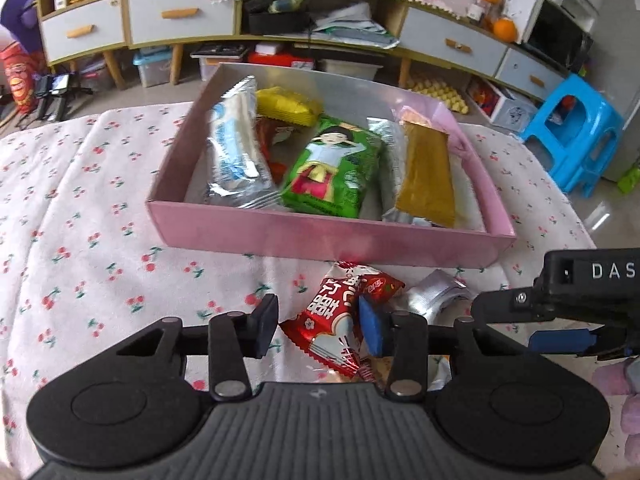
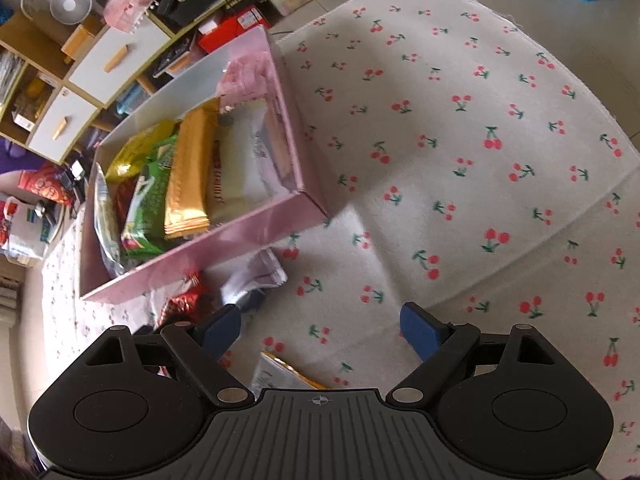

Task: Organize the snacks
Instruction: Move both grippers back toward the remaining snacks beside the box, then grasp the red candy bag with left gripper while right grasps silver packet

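Low centre of the left wrist view: left gripper [image 1: 320, 326] with both pads against a red snack packet [image 1: 340, 320] on the cherry-print cloth [image 1: 100, 200], jaws narrow and clamped on it. Just right of it lies a silver packet [image 1: 438, 294]. Pink box [image 1: 320, 236] sits mid-frame above, holding a green packet [image 1: 334, 168], a golden bar [image 1: 428, 176], a yellow packet [image 1: 288, 106] and a blue-white wafer pack [image 1: 236, 148]. Right gripper [image 2: 322, 330], lower centre of its own view, stands wide with nothing between its pads.

Gold-edged packet [image 2: 286, 374] half hidden behind right tool [image 2: 322, 330]
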Demonstrator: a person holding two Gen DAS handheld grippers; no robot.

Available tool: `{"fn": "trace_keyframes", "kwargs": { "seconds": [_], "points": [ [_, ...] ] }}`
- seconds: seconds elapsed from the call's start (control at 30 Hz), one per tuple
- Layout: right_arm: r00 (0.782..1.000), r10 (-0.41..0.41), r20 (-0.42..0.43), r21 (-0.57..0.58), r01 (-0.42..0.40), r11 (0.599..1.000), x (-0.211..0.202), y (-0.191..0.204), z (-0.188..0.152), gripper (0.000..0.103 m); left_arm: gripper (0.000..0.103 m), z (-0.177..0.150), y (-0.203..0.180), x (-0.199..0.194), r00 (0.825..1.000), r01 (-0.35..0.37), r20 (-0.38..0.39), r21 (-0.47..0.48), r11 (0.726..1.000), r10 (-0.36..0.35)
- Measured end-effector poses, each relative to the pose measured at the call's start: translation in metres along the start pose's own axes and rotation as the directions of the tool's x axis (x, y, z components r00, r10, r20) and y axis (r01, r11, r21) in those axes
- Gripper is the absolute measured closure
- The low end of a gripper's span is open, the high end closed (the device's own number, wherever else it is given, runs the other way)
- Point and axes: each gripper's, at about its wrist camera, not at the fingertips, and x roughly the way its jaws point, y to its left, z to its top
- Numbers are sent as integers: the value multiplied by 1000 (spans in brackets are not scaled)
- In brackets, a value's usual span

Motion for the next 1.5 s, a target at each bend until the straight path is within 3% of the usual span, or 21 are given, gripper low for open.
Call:
{"fn": "trace_keyframes", "kwargs": {
  "seconds": [0.23,0.47,0.67,0.87,1.07,1.33,1.5],
  "points": [
    [999,2,34,-27,-1,1000,12,22,-4,15,63,-2,20,-11,996,-92,5,-45,995,92],
    [994,-31,101,-81,39,996,21,44,-10,31,63,-3,33,-14,989,-145,-3,-39,989,145],
    [983,-76,165,-156,102,982,27,58,-16,43,62,-4,38,-17,992,-130,-16,-40,991,129],
    [990,-67,128,-196,91,976,20,47,-13,59,60,-5,43,-15,995,-95,-36,-50,994,93],
    [994,-67,81,-186,81,979,10,28,-10,60,58,-5,47,-17,997,-58,-51,-68,996,55],
    [996,14,86,-175,1,985,0,18,-8,53,40,-3,46,-15,999,-13,-40,-67,998,11],
    [995,-3,102,-220,25,975,12,29,-11,53,41,-4,50,-10,999,-15,-35,-73,997,12]
  ]
}}
